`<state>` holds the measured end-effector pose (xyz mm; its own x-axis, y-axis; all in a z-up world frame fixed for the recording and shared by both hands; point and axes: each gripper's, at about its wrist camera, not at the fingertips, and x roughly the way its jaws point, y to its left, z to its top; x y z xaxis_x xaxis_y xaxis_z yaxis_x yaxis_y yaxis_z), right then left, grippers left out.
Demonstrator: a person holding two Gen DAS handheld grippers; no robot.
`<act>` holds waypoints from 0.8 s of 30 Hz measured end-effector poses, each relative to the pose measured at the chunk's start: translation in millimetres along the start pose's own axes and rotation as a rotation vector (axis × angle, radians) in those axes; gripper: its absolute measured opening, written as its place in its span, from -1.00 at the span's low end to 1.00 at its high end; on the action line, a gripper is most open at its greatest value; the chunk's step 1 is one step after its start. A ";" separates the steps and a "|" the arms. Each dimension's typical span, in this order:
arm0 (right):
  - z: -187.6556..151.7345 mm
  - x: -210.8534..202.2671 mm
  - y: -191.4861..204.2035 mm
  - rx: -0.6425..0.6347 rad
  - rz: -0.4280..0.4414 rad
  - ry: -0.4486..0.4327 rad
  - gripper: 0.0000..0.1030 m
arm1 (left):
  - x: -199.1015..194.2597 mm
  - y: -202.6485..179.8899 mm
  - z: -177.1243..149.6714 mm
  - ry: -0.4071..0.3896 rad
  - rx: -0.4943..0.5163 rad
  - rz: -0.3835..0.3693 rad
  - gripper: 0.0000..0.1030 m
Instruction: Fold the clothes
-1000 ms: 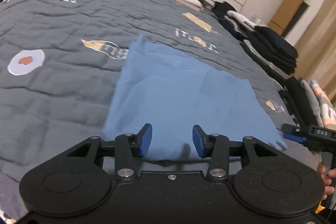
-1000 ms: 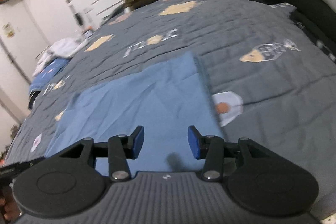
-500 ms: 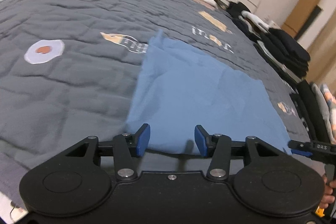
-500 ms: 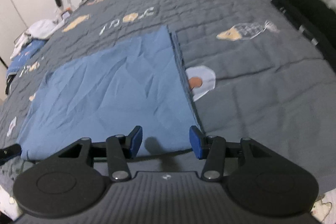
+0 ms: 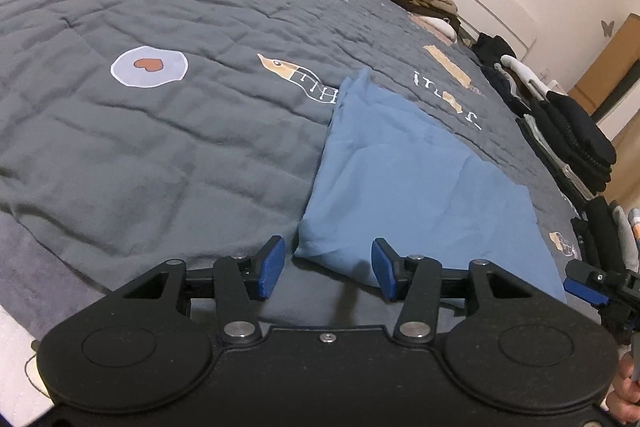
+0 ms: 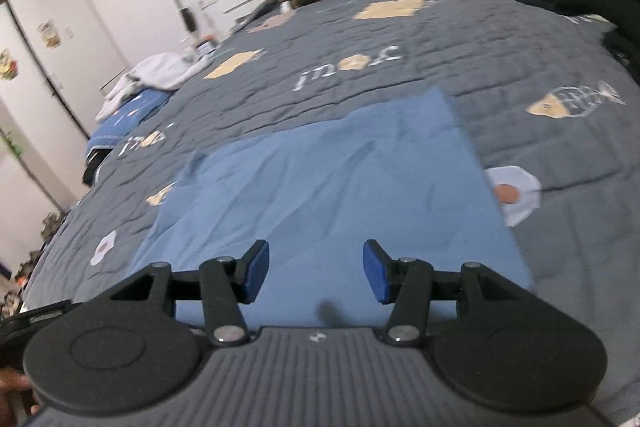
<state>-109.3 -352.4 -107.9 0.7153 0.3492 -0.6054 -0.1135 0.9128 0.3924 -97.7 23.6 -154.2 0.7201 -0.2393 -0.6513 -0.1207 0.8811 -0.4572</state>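
We've got the left gripper (image 5: 327, 269) spread wide, nothing in it, lined up with the near-left corner of the blue cloth (image 5: 416, 183). Right gripper (image 6: 315, 277) is gaping too and empty, over the cloth's near edge. The cloth lies flat, a bit wrinkled, on the grey quilt (image 5: 168, 131), with folded dark clothes (image 5: 572, 135) stacked well off to the side.

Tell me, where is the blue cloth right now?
The blue cloth lies flat on the grey quilt at the near edge of the bed, its near left corner just ahead of the open left gripper, by the fish print.
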 end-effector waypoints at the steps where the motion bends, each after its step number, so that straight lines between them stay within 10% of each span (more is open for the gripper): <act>1: -0.5 0.7 4.0 -0.005 0.006 0.001 0.00 | 1.4 1.0 -0.6 0.002 -0.006 0.000 -0.07; 24: -3.1 12.5 20.7 -0.006 0.051 0.024 0.07 | 22.7 -1.2 -2.8 0.017 -0.024 -0.021 0.07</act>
<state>-104.9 -328.5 -109.5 0.6920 0.4001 -0.6008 -0.1533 0.8948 0.4193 -83.1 16.0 -170.1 0.7112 -0.2643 -0.6514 -0.1224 0.8659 -0.4850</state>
